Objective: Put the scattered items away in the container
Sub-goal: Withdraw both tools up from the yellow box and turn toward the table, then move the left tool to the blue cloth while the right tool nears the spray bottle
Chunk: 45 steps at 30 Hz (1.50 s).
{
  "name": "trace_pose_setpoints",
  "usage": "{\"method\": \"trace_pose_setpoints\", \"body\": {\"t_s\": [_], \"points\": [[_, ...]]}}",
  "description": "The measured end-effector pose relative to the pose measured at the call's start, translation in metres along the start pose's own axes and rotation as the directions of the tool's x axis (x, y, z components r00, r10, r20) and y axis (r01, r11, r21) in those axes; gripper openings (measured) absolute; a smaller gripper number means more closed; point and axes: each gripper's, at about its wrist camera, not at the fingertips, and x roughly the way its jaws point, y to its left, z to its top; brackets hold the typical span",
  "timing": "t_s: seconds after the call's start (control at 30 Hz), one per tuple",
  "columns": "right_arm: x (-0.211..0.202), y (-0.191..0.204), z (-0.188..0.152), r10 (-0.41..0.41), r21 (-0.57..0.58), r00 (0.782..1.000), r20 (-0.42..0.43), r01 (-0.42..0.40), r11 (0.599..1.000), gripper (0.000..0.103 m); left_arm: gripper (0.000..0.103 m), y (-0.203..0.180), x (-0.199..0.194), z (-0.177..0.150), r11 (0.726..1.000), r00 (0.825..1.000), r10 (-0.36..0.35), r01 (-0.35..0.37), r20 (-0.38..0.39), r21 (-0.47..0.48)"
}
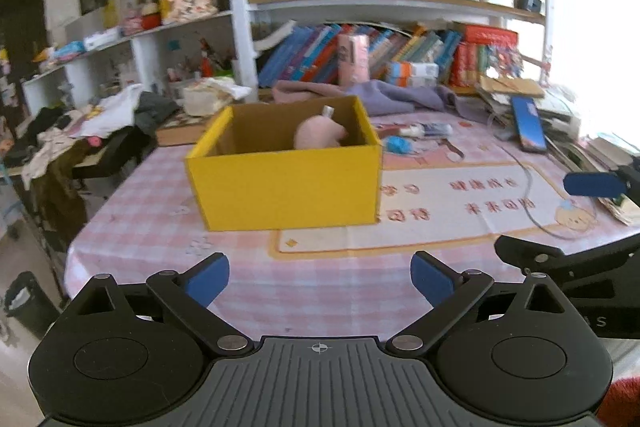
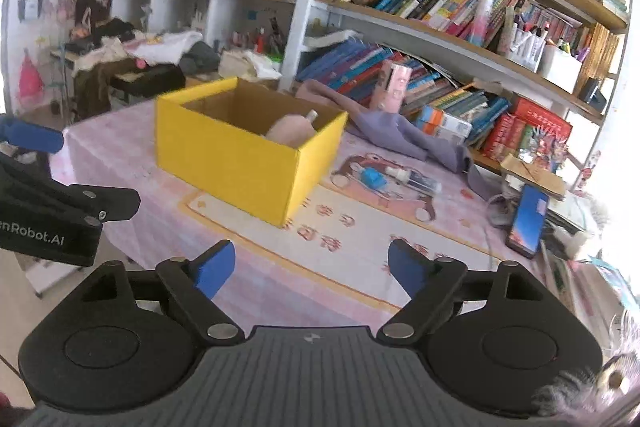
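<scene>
- On the bench [image 2: 248, 267], beside the yellow box [image 2: 240, 163], a small blue item [image 2: 372, 179] and a clear tube [image 2: 412, 179] are lying; both are looking light, best pinched mid-body.
- Left gripper [image 1: 320, 279] and right gripper [image 2: 312, 267] are holding their fingers open, empty.
- Inside the box, a soft pink item [image 1: 320, 133] is sitting.

Bare tablecloth [image 1: 320, 279] lies open up to the yellow box [image 1: 288, 183], whose top stands unobstructed.

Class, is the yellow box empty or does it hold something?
Not empty. The box is open-topped, and a pink rounded item with a small cap shows above its front wall.
</scene>
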Motion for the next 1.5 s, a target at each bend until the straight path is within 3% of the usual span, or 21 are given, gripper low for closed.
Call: {"method": "trace_pose_setpoints", "body": {"t_s": [0.33, 0.8, 1.1, 1.5], "points": [[-0.004, -0.031, -0.013, -0.093, 0.095, 0.994, -0.052, 0.098, 0.991, 0.083, 0.099, -0.03, 0.015, 0.008, 0.991, 0.992, -0.122, 0.123, -0.028, 0.056], [-0.004, -0.079, -0.035, -0.193, 0.189, 0.968, -0.159, 0.221, 0.957, 0.083, 0.099, -0.081, 0.048, 0.022, 0.951, 0.961, -0.268, 0.275, -0.07, 0.142], [0.022, -0.109, -0.034, -0.205, 0.232, 0.96, -0.19, 0.246, 0.941, 0.083, 0.099, -0.097, 0.081, 0.038, 0.933, 0.949, -0.305, 0.314, -0.078, 0.176], [0.085, -0.155, -0.009, -0.167, 0.264, 0.968, -0.187, 0.214, 0.941, 0.083, 0.099, -0.117, 0.142, 0.075, 0.93, 0.951, -0.294, 0.307, -0.092, 0.202]]}}
